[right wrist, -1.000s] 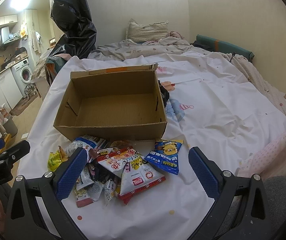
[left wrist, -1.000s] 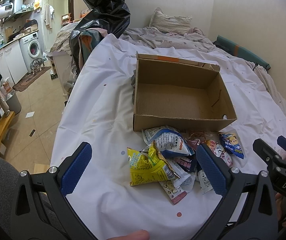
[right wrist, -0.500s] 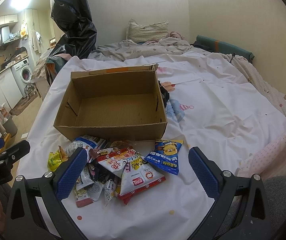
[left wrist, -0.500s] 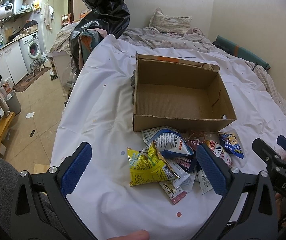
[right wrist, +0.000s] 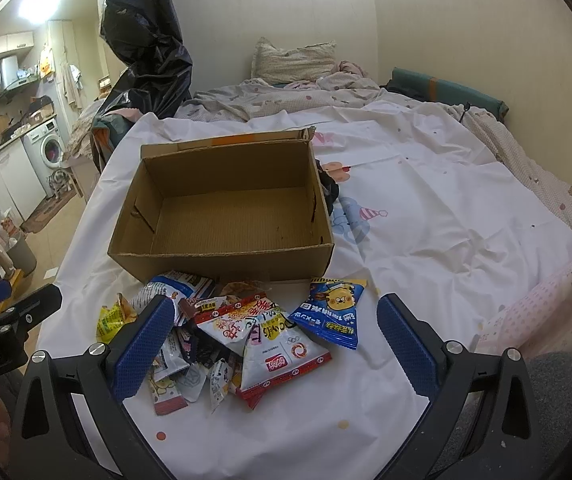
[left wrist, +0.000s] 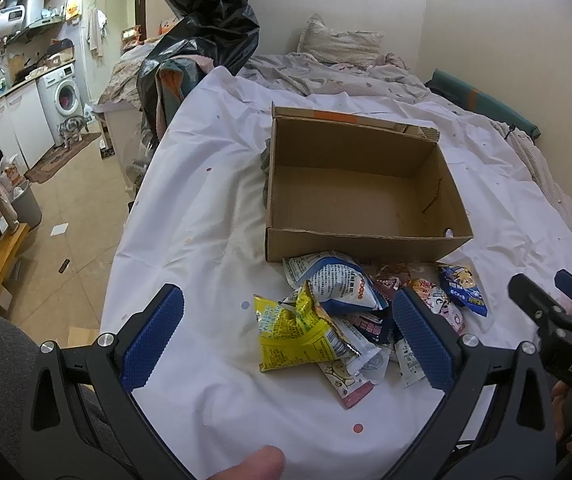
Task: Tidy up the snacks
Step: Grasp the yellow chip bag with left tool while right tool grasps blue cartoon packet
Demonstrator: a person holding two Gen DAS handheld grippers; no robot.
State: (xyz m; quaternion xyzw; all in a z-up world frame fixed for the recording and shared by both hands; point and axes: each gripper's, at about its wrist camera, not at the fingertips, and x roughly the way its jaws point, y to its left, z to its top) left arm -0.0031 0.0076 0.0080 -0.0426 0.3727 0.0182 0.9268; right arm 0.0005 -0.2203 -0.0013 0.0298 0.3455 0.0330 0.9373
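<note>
Right wrist view: showed a right gripper [right wrist: 274, 344] with pads spread wide and holding nothing, poised over a heap of snack packets [right wrist: 222, 332] on the white sheet [right wrist: 425, 248], just near of an empty cardboard box [right wrist: 222, 216]. Left wrist view: showed a left gripper [left wrist: 286, 340] likewise gaping and empty, with a yellow packet [left wrist: 293, 332] nearest between its pads. Best begun, probably, with one loose top packet such as the blue one [right wrist: 331, 312] at the heap's right edge, pinched flat across its middle, lifted clear of the near wall, and dropped well inside.
</note>
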